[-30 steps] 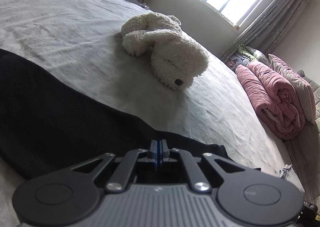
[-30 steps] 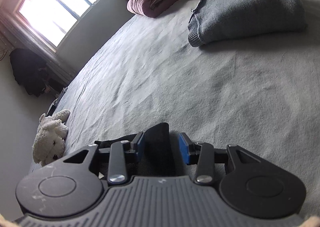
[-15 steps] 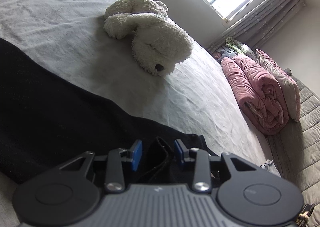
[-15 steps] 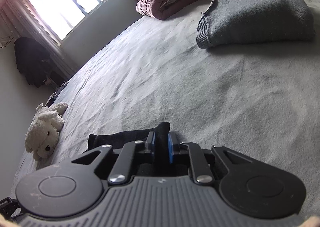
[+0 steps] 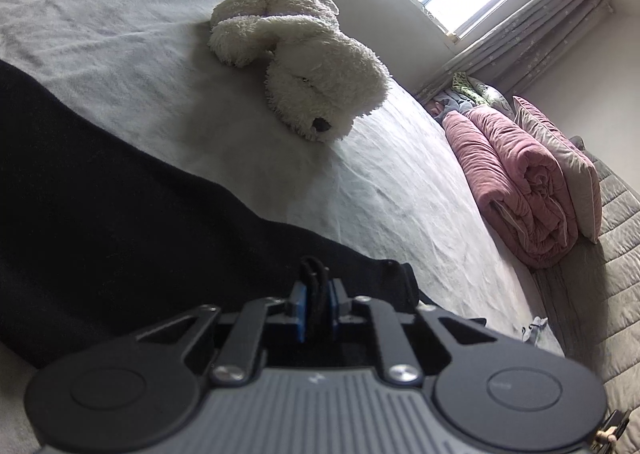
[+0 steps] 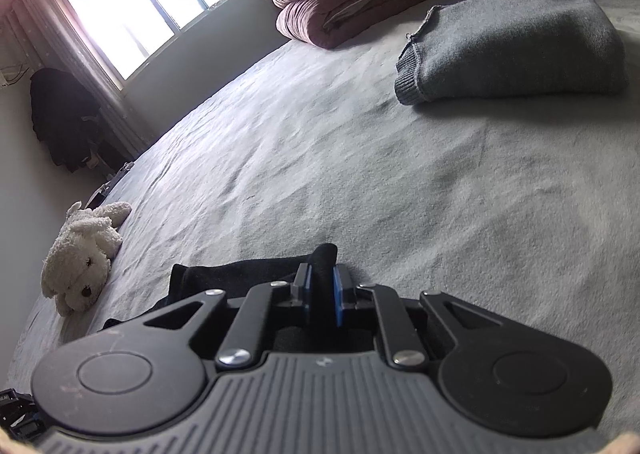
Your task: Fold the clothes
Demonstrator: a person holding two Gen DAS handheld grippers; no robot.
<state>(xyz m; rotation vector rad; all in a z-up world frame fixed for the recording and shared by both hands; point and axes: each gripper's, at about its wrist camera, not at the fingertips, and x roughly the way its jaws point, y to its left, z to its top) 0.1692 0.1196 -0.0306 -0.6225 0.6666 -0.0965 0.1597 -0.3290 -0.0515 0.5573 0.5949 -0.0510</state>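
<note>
A black garment [image 5: 100,213] lies spread on the grey bed sheet [image 5: 380,193] and fills the lower left of the left wrist view. My left gripper [image 5: 316,294] is shut on a raised fold at that garment's edge, which bunches up between the blue pads. In the right wrist view another edge of the black garment [image 6: 224,274] lies just ahead. The jaws of my right gripper [image 6: 322,282] are closing, and the blue pads press on an upright fold of it.
A white plush dog [image 5: 312,93] lies beyond the garment, at the far left as plush dog [image 6: 80,254]. A rolled pink quilt [image 5: 520,181] and a pillow sit by the headboard. A folded grey sweater [image 6: 512,41] rests on the sheet at the upper right.
The left gripper, first shut with nothing in it, opened over the garment's edge and closed on a fold. The right jaws narrowed from wide apart onto the fold between them.
</note>
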